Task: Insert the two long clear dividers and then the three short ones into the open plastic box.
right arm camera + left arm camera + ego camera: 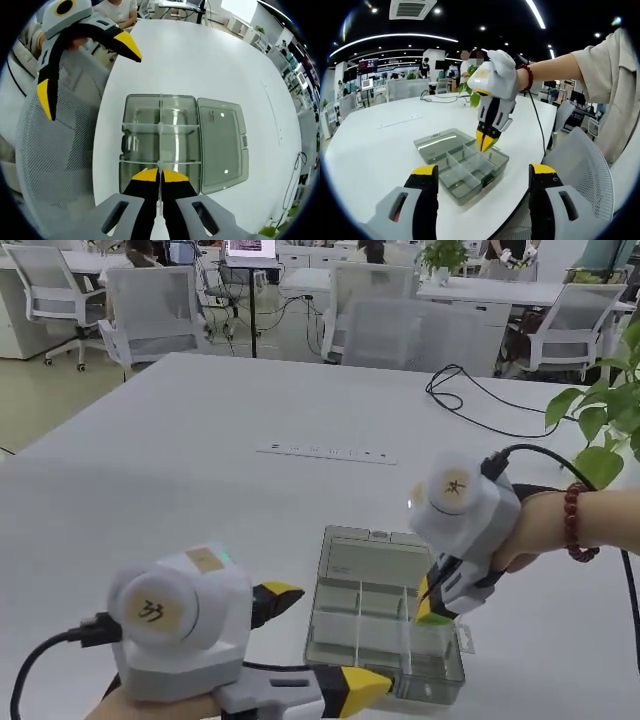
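The open clear plastic box (313, 630) lies near the table's front edge, its lid (368, 562) folded flat on the far side. From above, two long dividers (160, 125) cross the box (122, 146), with short dividers (160, 142) between them. My right gripper (160, 176) points down over one end row, shut on a thin clear short divider (160, 167) that stands upright in that row. In the head view the right gripper (430, 614) hangs over the box's right side. My left gripper (322, 640) is open at the lower left, beside the box and holding nothing.
A flush socket strip (325, 452) sits mid-table, and a black cable (480, 400) loops at the far right beside a green plant (600, 420). Office chairs (400, 330) line the far edge. A grey mesh chair (55, 150) stands at the near edge.
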